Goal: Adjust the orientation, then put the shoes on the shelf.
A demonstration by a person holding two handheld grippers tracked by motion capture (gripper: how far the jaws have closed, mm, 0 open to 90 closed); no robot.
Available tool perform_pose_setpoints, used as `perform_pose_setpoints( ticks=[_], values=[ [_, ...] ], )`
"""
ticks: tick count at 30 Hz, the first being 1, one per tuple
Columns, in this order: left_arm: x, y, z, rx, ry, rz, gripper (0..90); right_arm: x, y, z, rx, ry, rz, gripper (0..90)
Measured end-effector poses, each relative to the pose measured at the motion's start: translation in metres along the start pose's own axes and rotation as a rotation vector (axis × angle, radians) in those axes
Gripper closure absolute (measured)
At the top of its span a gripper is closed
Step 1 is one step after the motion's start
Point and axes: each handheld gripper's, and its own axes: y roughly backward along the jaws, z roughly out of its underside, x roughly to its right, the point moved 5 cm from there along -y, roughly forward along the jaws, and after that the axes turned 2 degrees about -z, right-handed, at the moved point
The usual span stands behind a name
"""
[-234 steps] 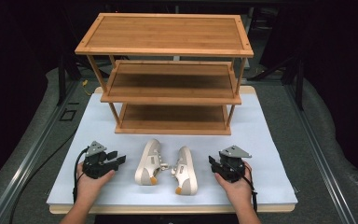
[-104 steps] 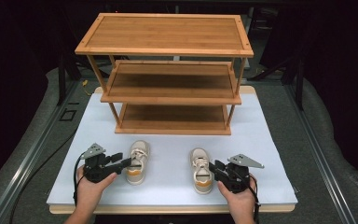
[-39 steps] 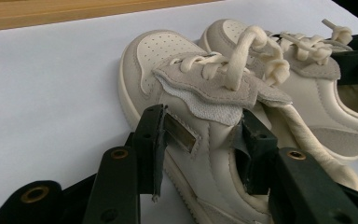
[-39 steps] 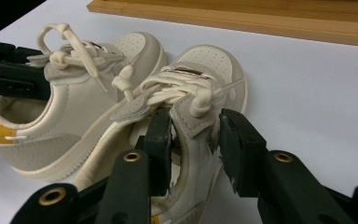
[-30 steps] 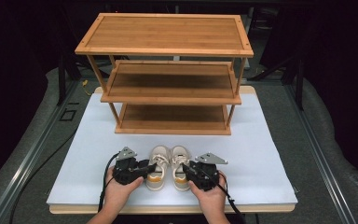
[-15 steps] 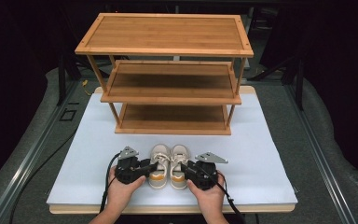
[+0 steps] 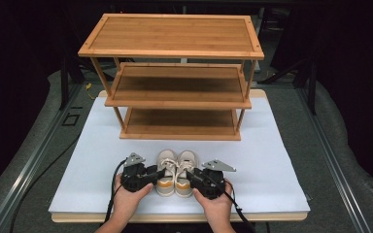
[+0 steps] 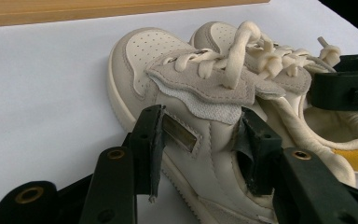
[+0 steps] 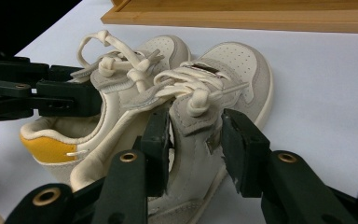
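The left gripper (image 7: 156, 174) and right gripper (image 7: 190, 175) each clamp a shoe's side, the cream pair (image 7: 176, 166) side by side at lower centre, the wooden rack (image 7: 175, 77) above presumably awaiting them.

Dark lab: white table (image 7: 281, 160), floor rails (image 7: 24, 170)

1. The wooden shelf (image 7: 175, 82) stands across the far half of the table (image 7: 272, 165), blocking the way forward.
2. A bare strip of table lies between the shelf's bottom board and the two shoes (image 7: 176, 172).
3. The table is open to the left and right of both hands.
4. The shoes touch side by side, leaving no gap between them.
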Motion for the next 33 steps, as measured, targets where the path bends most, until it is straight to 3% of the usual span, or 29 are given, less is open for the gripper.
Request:
perform_pose_setpoints(
  ticks=[6,14,20,27,33],
  values=[
    [-0.003,0.001,-0.001,-0.010,0.001,0.025,54.1,0.003,0.002,-0.001,0.003,-0.002,-0.017,57.1],
    [-0.002,0.011,0.000,0.030,0.008,0.025,49.0,0.001,0.010,0.000,0.037,0.003,-0.029,52.6],
    [-0.002,0.018,0.004,0.041,0.000,0.026,52.4,-0.001,0.018,0.003,0.050,0.002,-0.034,52.5],
    [-0.004,0.029,0.001,0.070,0.039,0.009,52.2,-0.006,0.024,0.003,0.062,0.002,-0.029,54.0],
    [0.000,0.022,0.007,0.078,0.061,-0.007,54.5,-0.008,0.021,0.006,0.079,-0.014,0.000,53.2]
  ],
)
